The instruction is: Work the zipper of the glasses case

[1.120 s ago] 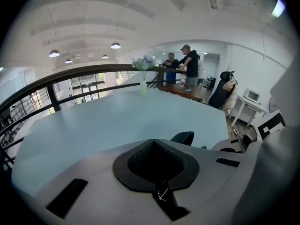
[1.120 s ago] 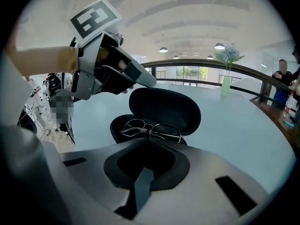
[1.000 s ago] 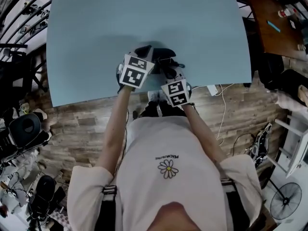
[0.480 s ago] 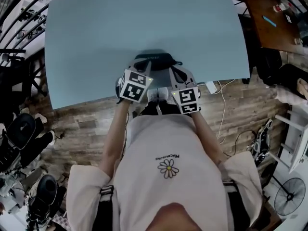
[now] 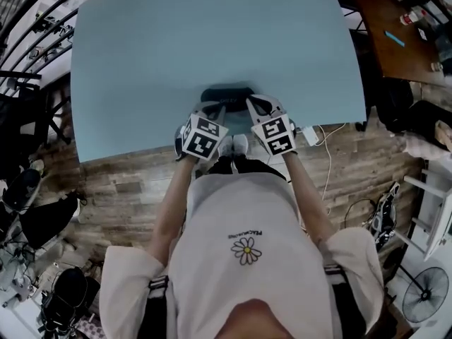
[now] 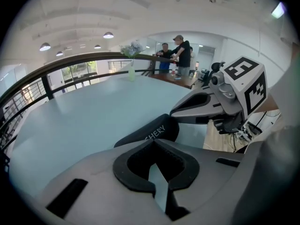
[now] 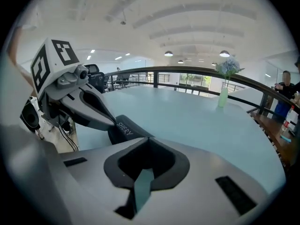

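Two empty claws ajar, left claw (image 5: 207, 109) and right claw (image 5: 256, 105), beside closed glasses case (image 5: 226, 92) lettered "SHERY"

bright, even light; fisheye edges

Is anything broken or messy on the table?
No, nothing stands out. The black oval glasses case lies flat, lid down, near the front edge of the pale blue table. The left claw and right claw beside it are open and empty.

White "SHERY" — on glasses case (image 7: 125, 128)
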The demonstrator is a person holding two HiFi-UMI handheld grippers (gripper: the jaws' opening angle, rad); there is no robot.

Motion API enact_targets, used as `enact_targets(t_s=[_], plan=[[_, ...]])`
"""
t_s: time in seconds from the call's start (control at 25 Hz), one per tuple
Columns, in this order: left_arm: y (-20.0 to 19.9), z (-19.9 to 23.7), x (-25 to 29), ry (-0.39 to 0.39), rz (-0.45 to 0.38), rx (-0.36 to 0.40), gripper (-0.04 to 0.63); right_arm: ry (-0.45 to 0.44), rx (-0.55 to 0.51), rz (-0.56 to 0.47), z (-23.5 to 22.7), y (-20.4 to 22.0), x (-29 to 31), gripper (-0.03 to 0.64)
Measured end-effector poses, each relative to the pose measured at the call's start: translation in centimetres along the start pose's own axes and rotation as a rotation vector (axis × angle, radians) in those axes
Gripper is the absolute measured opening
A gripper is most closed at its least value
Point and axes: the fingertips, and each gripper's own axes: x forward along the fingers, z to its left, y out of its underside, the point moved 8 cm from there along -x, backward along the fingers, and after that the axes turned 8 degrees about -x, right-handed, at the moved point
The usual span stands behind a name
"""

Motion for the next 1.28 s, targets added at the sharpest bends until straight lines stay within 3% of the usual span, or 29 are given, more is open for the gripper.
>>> enact_targets(t_s=[0.6,0.8,1.04,1.28], plan=[[-2.0,2.0,1.1,-0.073,-0.007,0.06,0.014,-0.06,0.075,0.054,-0.2,-0.8,0.7,0.008],[-3.7,3.6,2.5,-0.095,-0.033,0.08,0.014,-0.102,0.042,0.066,0.7,-1.6,1.2,0.008],[-5.8,4.2,4.5,-0.105,-0.045,0.185,0.014,-0.114,0.039,0.051,1.7,-2.1,2.2,0.008],[-7.3,5.3,5.7,-0.09,-0.057,0.17,0.014,-0.113,0.049,0.044,1.7,-2.9,3.2,0.008]])
